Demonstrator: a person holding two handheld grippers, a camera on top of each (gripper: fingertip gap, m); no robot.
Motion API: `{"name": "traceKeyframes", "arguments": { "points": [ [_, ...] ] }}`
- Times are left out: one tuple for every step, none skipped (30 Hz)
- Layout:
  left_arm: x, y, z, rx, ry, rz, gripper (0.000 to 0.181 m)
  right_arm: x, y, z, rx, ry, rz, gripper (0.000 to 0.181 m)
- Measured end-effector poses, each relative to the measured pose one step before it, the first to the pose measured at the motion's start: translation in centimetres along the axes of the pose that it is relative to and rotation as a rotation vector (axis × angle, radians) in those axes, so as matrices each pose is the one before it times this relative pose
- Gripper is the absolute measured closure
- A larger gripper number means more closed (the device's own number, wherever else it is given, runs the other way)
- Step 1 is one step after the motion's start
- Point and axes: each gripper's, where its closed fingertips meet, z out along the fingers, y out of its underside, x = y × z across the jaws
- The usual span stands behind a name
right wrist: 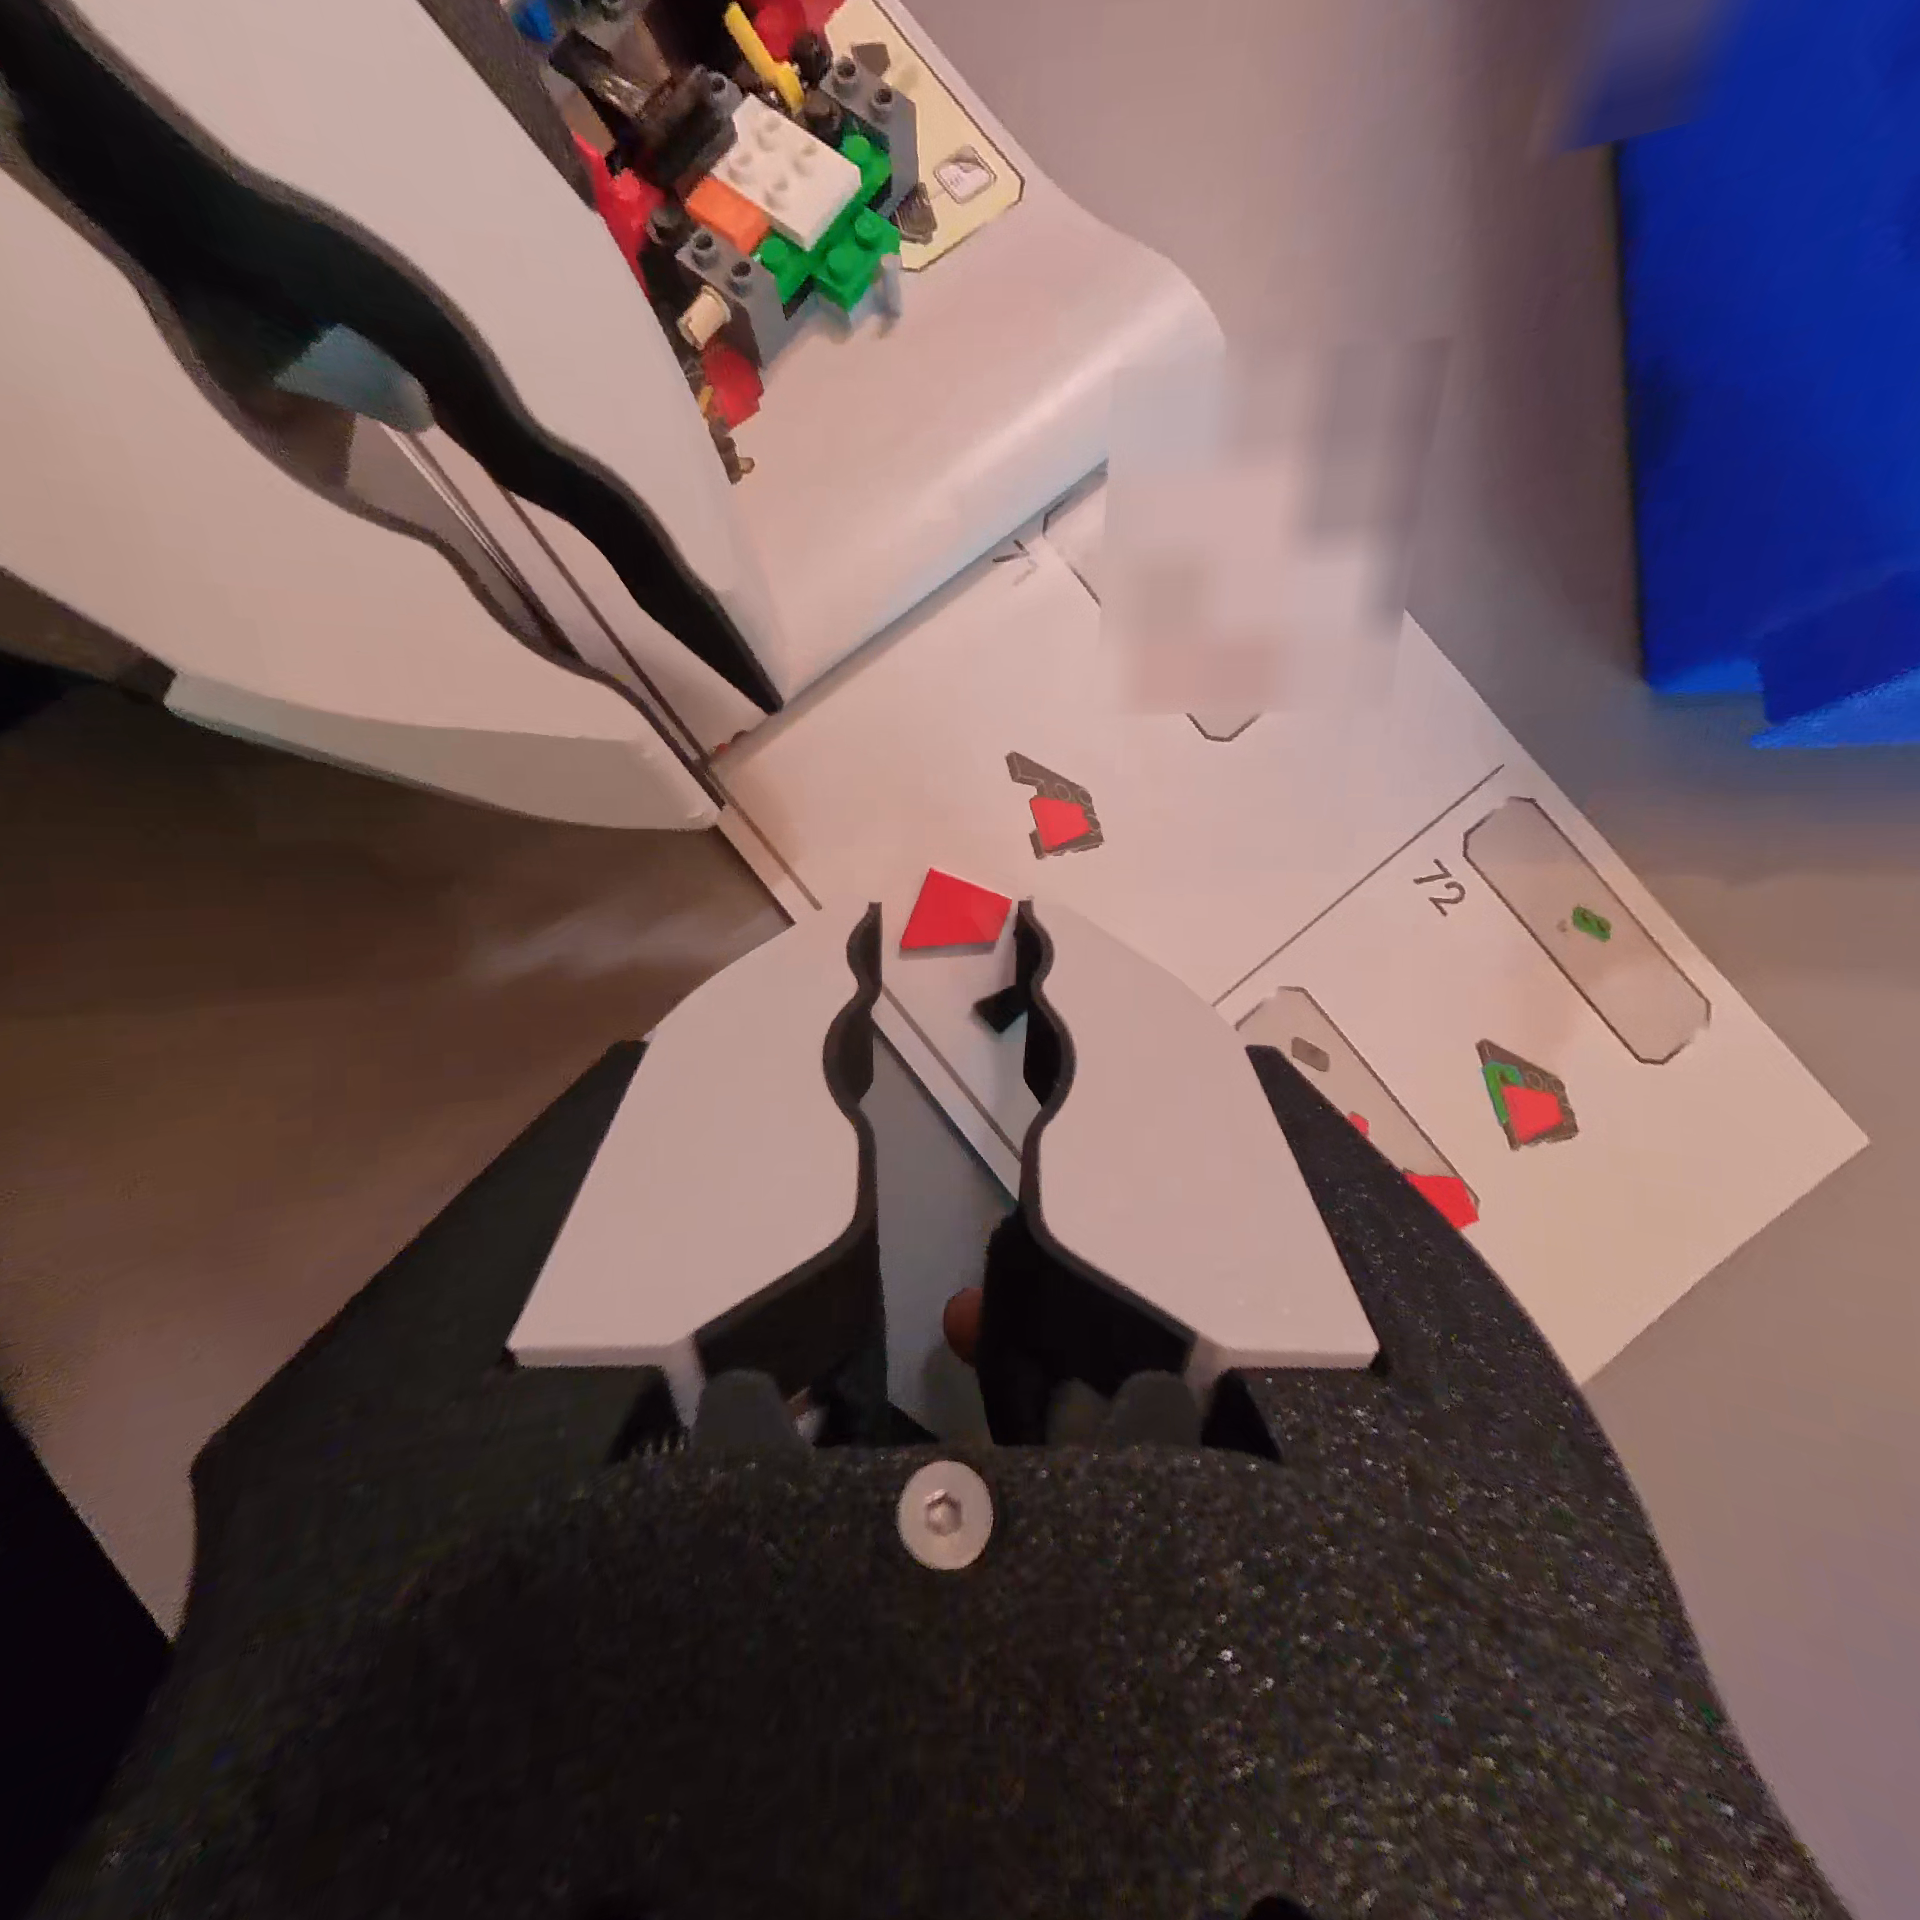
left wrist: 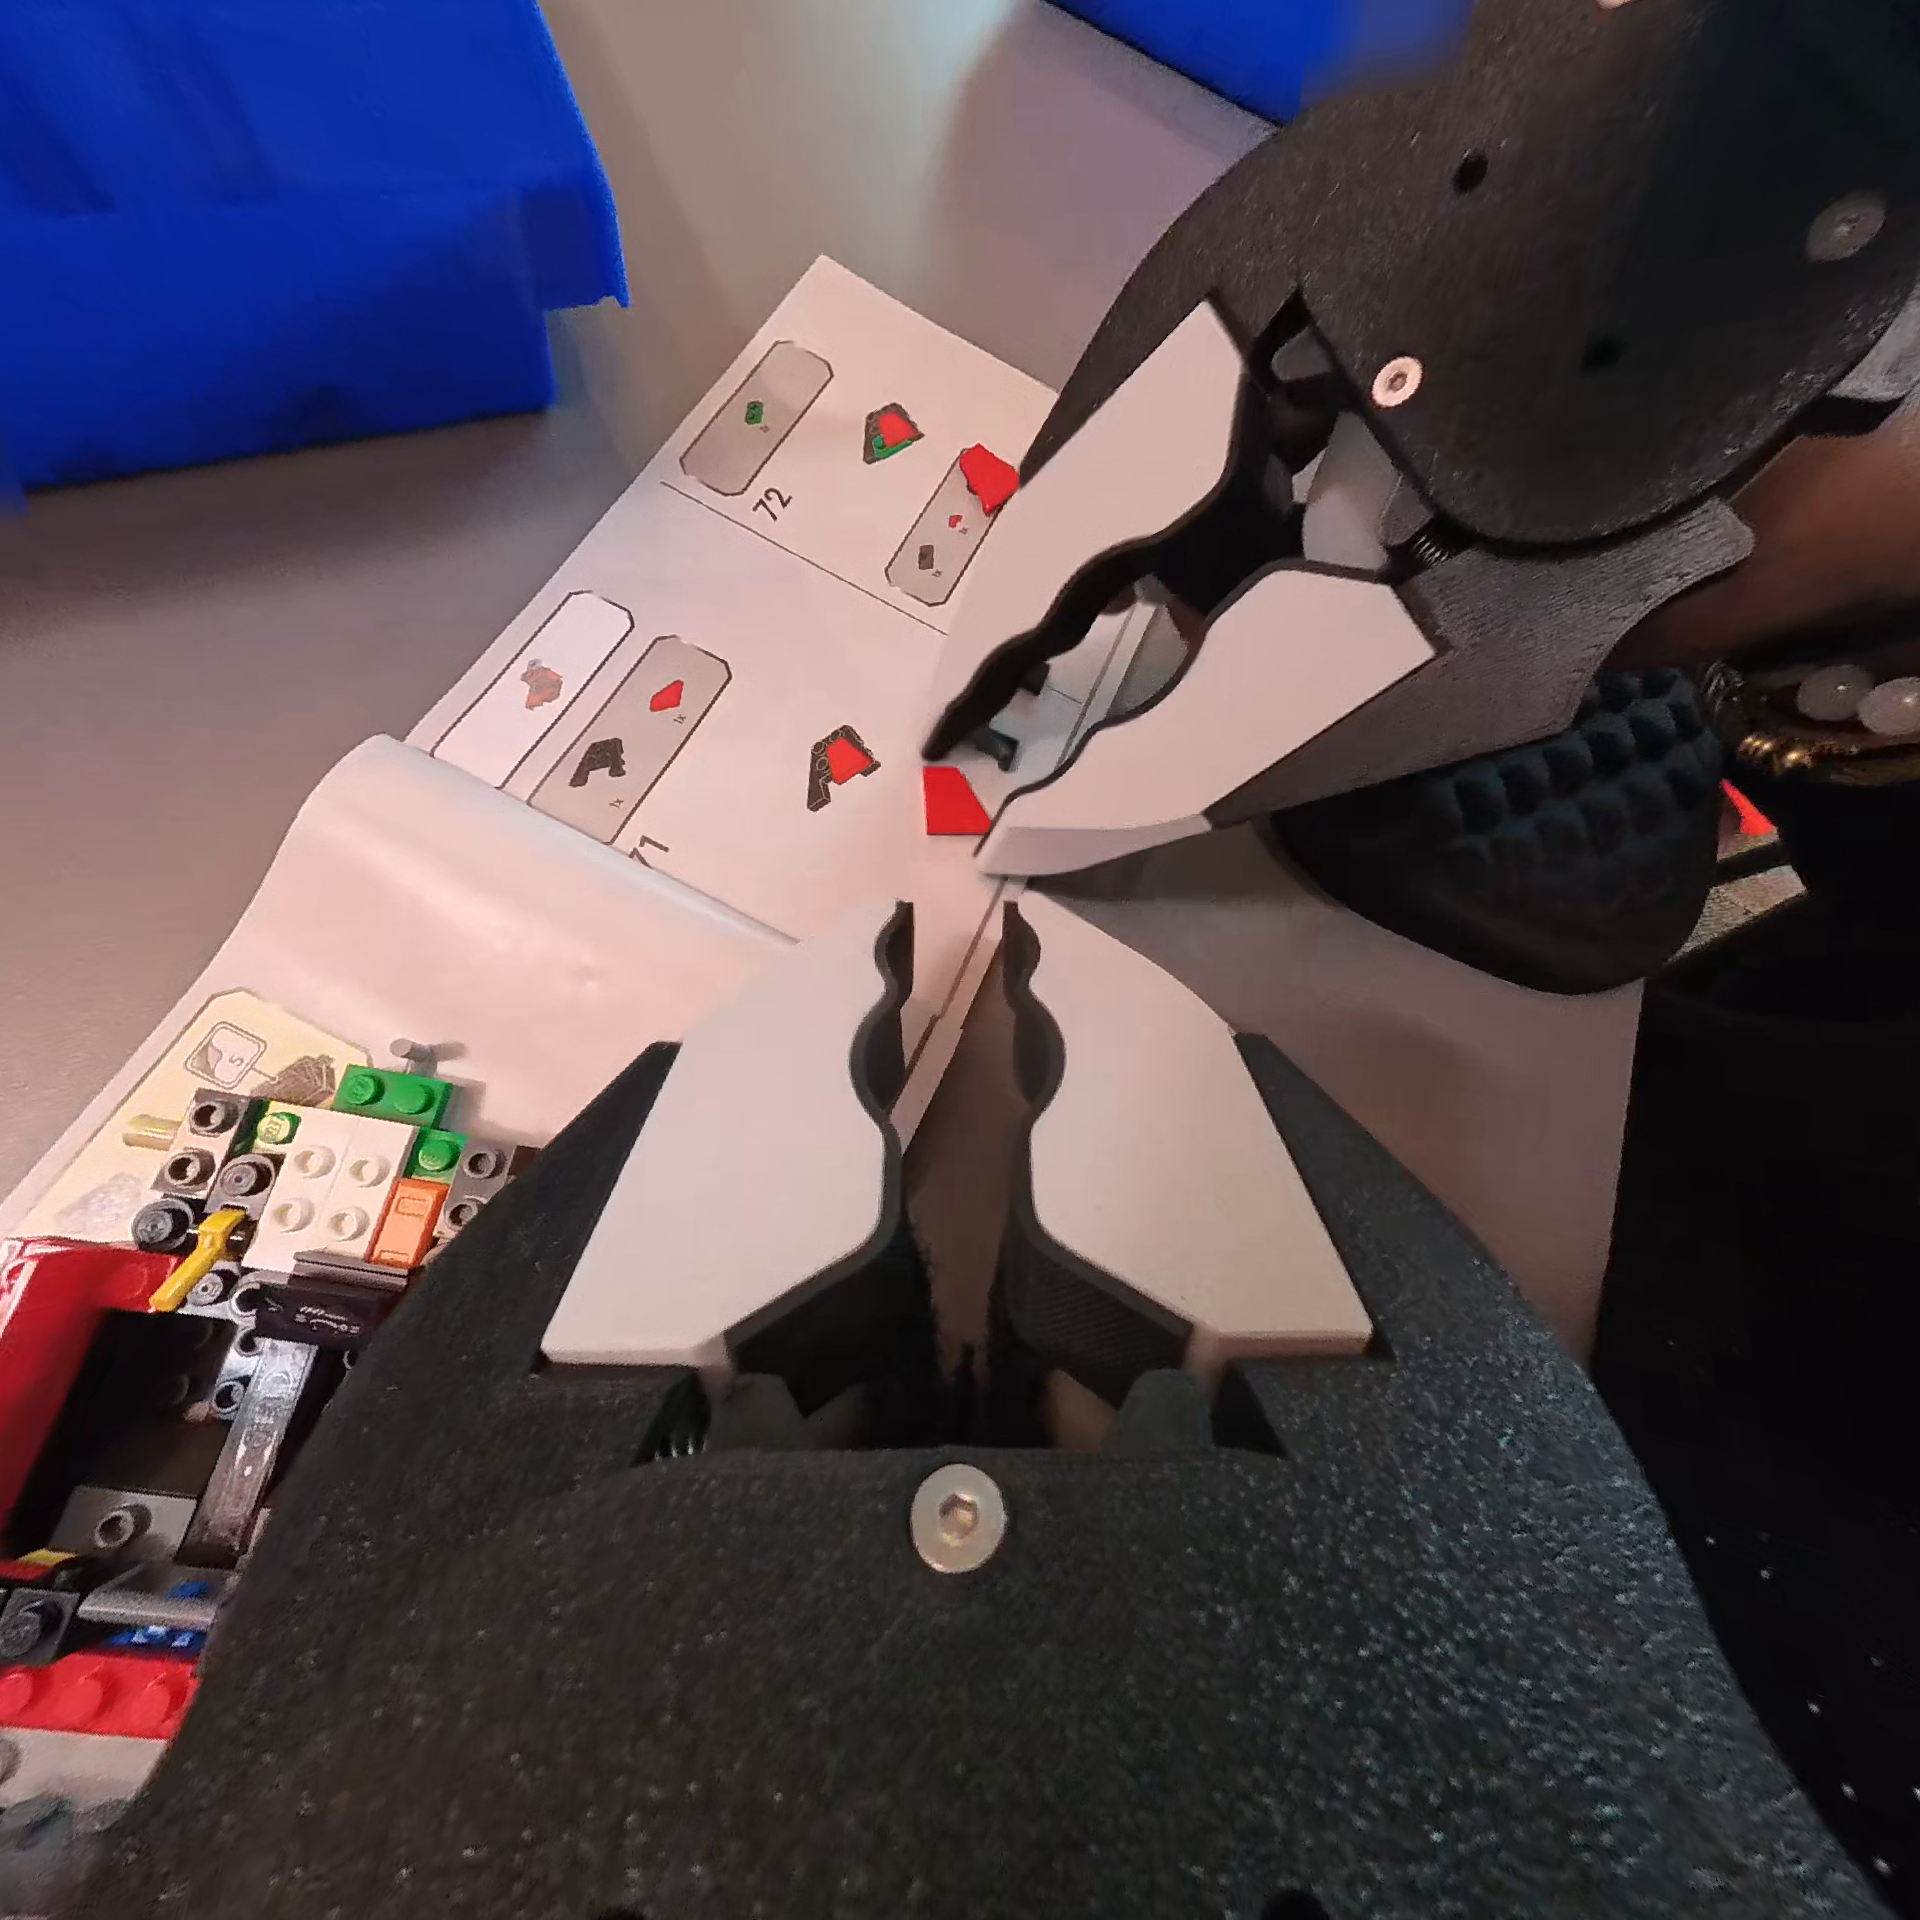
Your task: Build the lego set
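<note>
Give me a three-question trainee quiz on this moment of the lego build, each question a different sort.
1. True or false: the right hand-held gripper is shut on the red piece at its tips.
2. How many loose red pieces lie on the booklet?
3. What colour is the small piece between the right hand-held gripper's fingers? A black, B green, C yellow.

Key:
1. False. It is open, and the piece lies flat on the page just ahead of the tips.
2. Two. The second red piece lies beside the right finger.
3. A.
</note>
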Motion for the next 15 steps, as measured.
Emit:
{"name": "traceKeyframes", "arguments": {
  "points": [
    [0.0,-0.012,-0.004,0.003,0.0002,0.0029,0.166,0.07,-0.133,0.11,0.0057,0.0066,0.0004,0.16],
    [0.004,-0.028,0.002,0.0028,0.0018,-0.0004,0.166,0.076,-0.056,0.049,0.0022,0.003,-0.0052,0.164],
    [0.0,-0.039,-0.01,0.0031,0.0023,-0.0016,0.166,0.013,-0.027,0.024,-0.0006,-0.0068,-0.0014,0.164],
    [0.023,-0.071,-0.018,0.0043,0.0021,-0.0004,0.166,0.014,-0.022,0.0,0.0017,-0.0079,-0.0089,0.164],
    [0.051,-0.076,-0.034,0.0048,0.0023,0.0024,0.166,0.038,-0.016,-0.107,0.0061,-0.0068,-0.023,0.164],
    [0.051,-0.073,-0.03,0.0029,0.002,0.0043,0.166,0.184,-0.094,-0.449,0.0156,-0.001,-0.0296,0.164],
    [0.055,-0.042,-0.03,0.001,0.0014,0.0053,0.166,0.326,-0.172,-0.851,0.0224,-0.0001,-0.0256,0.164],
    [0.069,-0.023,0.006,0.0001,0.0019,0.0053,0.166,0.193,-0.092,-1.11,0.0209,-0.0164,-0.0326,0.164],
    [0.114,-0.018,0.051,-0.0001,0.0051,0.0054,0.166,0.399,0.118,-1.255,0.0131,-0.0041,-0.0352,0.164],
    [0.154,0.021,0.115,-0.0019,0.0083,0.0049,0.166,0.619,0.438,-1.247,-0.0034,0.0093,-0.0325,0.164],
    [0.135,0.054,0.194,-0.0052,0.0086,0.0046,0.166,0.423,0.692,-1.065,-0.0183,-0.0066,-0.0324,0.164],
    [0.127,0.059,0.248,-0.0075,0.0065,0.005,0.166,0.192,0.774,-0.806,-0.0243,-0.0214,-0.0295,0.164],
    [0.114,0.055,0.258,-0.0095,0.0047,0.0066,0.166,0.078,0.7,-0.491,-0.0216,-0.0278,-0.0346,0.164],
    [0.073,0.015,0.219,-0.0085,0.0007,0.007,0.166,0.009,0.506,-0.182,-0.0109,-0.0288,-0.045,0.164],
    [0.051,-0.047,0.157,-0.0035,-0.0032,0.0058,0.166,0.117,0.402,0.11,-0.0039,-0.0233,-0.0409,0.164]
  ]
}}
